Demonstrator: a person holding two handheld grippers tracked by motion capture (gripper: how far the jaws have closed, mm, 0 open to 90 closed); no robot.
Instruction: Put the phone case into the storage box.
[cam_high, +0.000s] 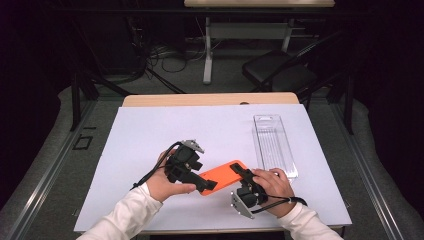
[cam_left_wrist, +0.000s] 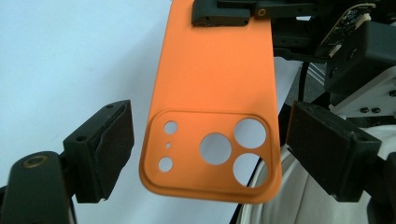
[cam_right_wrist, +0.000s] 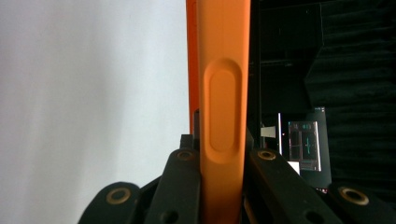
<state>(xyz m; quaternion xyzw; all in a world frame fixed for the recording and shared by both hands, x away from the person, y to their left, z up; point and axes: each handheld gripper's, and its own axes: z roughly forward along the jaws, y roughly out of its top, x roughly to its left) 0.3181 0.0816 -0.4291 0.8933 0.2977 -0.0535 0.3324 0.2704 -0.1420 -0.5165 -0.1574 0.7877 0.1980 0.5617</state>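
— Orange phone case (cam_high: 226, 176): where is it?

— Held over the white mat (cam_high: 150, 140), near the front edge, between the two hands. Its back faces up, camera cutouts toward the left gripper (cam_high: 206, 183).

— Who has hold of it?

— The right gripper (cam_high: 243, 174) pinches the far end; in the right gripper view both black jaws press flat against the case's sides.

— And the left one?

— Its jaws are spread wide, standing either side of the cutout end, apart from the case in the left gripper view.

— Anything else nearby?

— A clear plastic tray (cam_high: 274, 145) lies on the mat, just beyond the right hand (cam_high: 272, 184).
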